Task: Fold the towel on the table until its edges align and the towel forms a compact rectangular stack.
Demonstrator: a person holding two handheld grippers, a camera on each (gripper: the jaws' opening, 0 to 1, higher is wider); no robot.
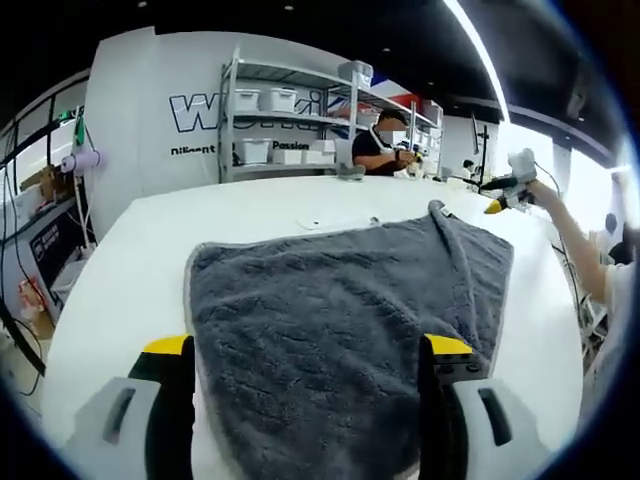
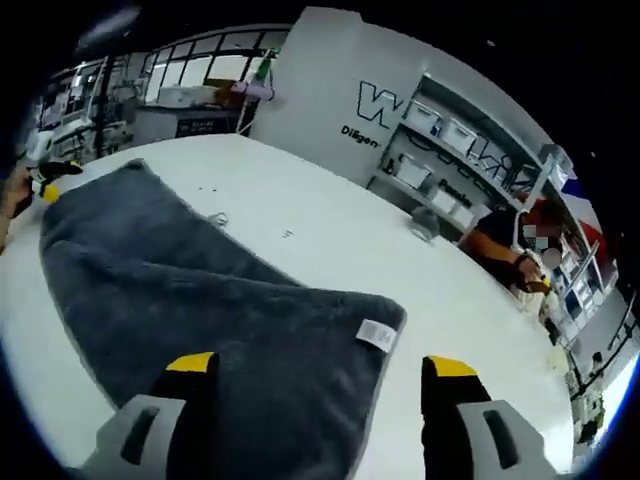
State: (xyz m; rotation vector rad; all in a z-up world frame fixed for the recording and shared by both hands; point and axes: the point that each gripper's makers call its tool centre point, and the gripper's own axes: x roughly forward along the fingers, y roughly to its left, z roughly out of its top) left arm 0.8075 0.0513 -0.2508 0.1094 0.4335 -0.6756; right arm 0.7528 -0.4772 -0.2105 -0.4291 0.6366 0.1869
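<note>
Jaws of my left gripper (image 1: 310, 385) stood wide apart with nothing pinched, their yellow-tipped fingers (image 1: 168, 346) rising on either side of the grey towel (image 1: 340, 320), which ran under and between them on the white table (image 1: 120, 270). My right gripper (image 2: 318, 385) was likewise spread wide and held nothing; its left finger sat over the towel's near end, while its right finger stood over bare tabletop just beside the towel's edge. Near that edge, in the right gripper view, a small white label (image 2: 376, 333) lay on the towel's corner. The towel lay spread out and rumpled, one raised crease running toward its far corner in the left gripper view. Beyond it in that view, my right gripper showed at the far right of the table, held in my hand (image 1: 545, 192). Farther off stood a metal shelf rack (image 1: 290, 115) with white bins, a white wall with dark lettering (image 1: 195, 110), and a person in a dark shirt (image 1: 375, 150) seated at the table's far side.
</note>
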